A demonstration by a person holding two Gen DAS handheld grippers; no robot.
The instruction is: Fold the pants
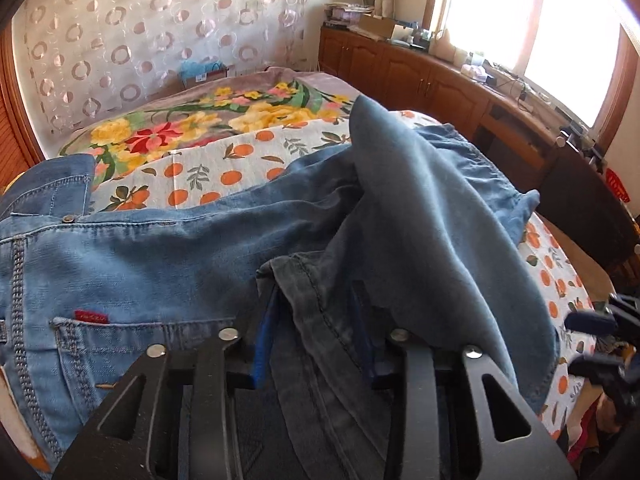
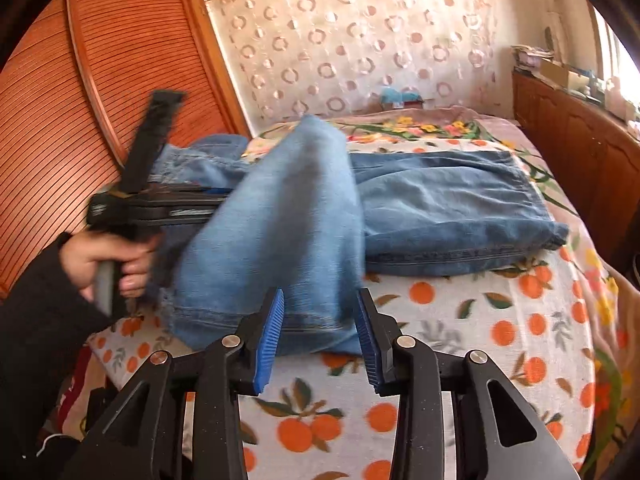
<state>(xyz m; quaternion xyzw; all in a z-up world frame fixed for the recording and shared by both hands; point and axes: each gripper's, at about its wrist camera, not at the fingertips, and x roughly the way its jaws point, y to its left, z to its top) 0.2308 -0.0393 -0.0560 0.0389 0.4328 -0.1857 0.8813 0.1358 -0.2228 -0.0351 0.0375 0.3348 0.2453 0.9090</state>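
Looking along the right gripper (image 2: 318, 336) at the bottom centre of its view, we see its blue pads (image 2: 269, 340) spread apart with nothing between them; the hem of the jeans (image 2: 280, 240) lies just beyond the tips, not pinched. In the left wrist view, the left gripper (image 1: 316, 332) at the bottom centre is buried in denim: a hemmed edge of the pants runs between the blue pads (image 1: 265, 340), and we judge it to be pinched there, though the cloth covers the tips and we cannot see the contact itself.

A little farther in, at the left of the right wrist view, the person's hand (image 2: 108, 264) holds that left gripper sideways, with a pant leg draped over it and hanging toward us, blurred. In the left wrist view the waistband and back pocket with a red tag (image 1: 91, 315) sit at the lower left.

Beyond the draped leg, at the middle right of the right wrist view, the rest of the jeans lies fairly flat on the orange-print sheet (image 2: 460, 320), which covers the bed. Farther back come the floral blanket (image 1: 200, 120), the ring-patterned curtain (image 2: 360, 40) and the wooden cabinets (image 1: 400, 68) at the upper right.

We judge the fold to be midway: one leg is lifted and being carried over, not yet laid down. Laying it flat, smoothing, and folding again lengthwise appear to remain.
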